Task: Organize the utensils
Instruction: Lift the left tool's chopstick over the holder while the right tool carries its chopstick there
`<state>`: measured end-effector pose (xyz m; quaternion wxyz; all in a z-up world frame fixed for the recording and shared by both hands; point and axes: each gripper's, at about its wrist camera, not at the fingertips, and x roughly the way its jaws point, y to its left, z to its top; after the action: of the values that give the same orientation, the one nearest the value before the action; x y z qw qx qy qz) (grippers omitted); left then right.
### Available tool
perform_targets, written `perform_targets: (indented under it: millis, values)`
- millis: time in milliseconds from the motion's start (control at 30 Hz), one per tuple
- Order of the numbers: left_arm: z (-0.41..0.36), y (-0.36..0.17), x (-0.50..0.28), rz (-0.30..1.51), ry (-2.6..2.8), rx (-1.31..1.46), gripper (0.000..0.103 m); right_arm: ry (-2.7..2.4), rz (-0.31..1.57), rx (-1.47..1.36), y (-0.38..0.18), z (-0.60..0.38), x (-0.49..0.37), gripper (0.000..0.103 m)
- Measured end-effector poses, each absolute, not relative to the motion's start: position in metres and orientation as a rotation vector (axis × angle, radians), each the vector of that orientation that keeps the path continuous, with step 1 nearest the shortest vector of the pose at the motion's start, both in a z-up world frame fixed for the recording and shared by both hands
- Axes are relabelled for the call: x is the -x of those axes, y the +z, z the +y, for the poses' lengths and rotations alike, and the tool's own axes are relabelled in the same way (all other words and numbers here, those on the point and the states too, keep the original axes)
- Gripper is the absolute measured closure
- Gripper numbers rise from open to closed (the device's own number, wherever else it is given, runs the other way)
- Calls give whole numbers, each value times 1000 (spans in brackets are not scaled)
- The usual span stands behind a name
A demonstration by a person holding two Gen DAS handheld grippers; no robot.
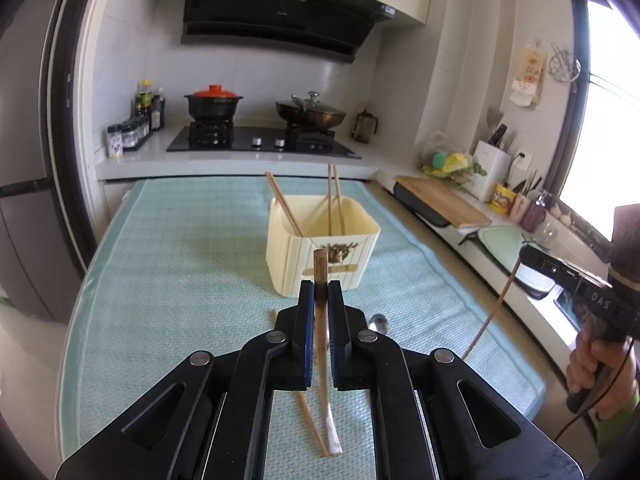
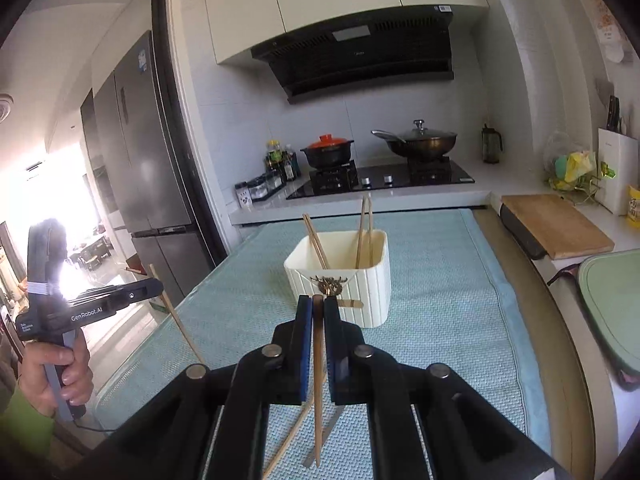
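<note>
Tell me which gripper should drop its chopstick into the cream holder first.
Either; it's close. Left gripper and right gripper each clamp one chopstick and face the holder squarely. Perhaps left, judging by how large the holder looms.

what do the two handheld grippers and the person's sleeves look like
Both are black pistol-grip tools with blue-padded fingers and silver pivot pins. The left gripper reads GenRobot.AI in white, with a white band on top. The right gripper shows "DAS" lettering and trails a thin black cable. Sleeves are green.

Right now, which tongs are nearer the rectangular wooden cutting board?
Right. Right tongs hover on the rectangular wooden cutting board's side; left tongs are farther off, beyond them.
</note>
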<state>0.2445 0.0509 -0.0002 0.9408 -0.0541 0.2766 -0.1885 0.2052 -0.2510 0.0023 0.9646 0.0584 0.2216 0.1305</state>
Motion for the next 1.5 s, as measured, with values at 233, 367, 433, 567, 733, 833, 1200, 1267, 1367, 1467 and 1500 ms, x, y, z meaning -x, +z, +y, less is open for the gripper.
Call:
perform_targets:
  millis: [233,367,433,567,733,833,1200,1267,1367,1467,1500]
  values:
    - [45,18,-234,509,-417,125,99,265,376,-69,24,-240,-192,97]
    - [44,23,-233,495,-431,129,99,268,357,-57,32,-238,-191,97]
    - [43,25,-234,493,-433,127,99,269,349,-54,35,-238,-191,97]
    - [43,27,-235,490,-434,120,99,272,342,-50,38,-237,-192,97]
    - [45,24,-237,497,-426,121,99,278,346,-50,36,-238,-194,97]
    - [46,23,-240,506,-428,127,99,283,350,-57,36,-238,-196,97]
    - [43,42,-254,493,-448,152,99,286,336,-51,49,-241,-211,97]
    - [43,47,-259,484,-448,153,99,287,330,-43,54,-238,-216,97]
    - [44,58,-269,465,-441,152,99,287,308,-18,65,-232,-225,97]
    - [47,70,-283,442,-430,159,99,284,281,9,78,-228,-238,97]
    - [47,74,-288,436,-428,165,99,282,271,17,83,-226,-245,97]
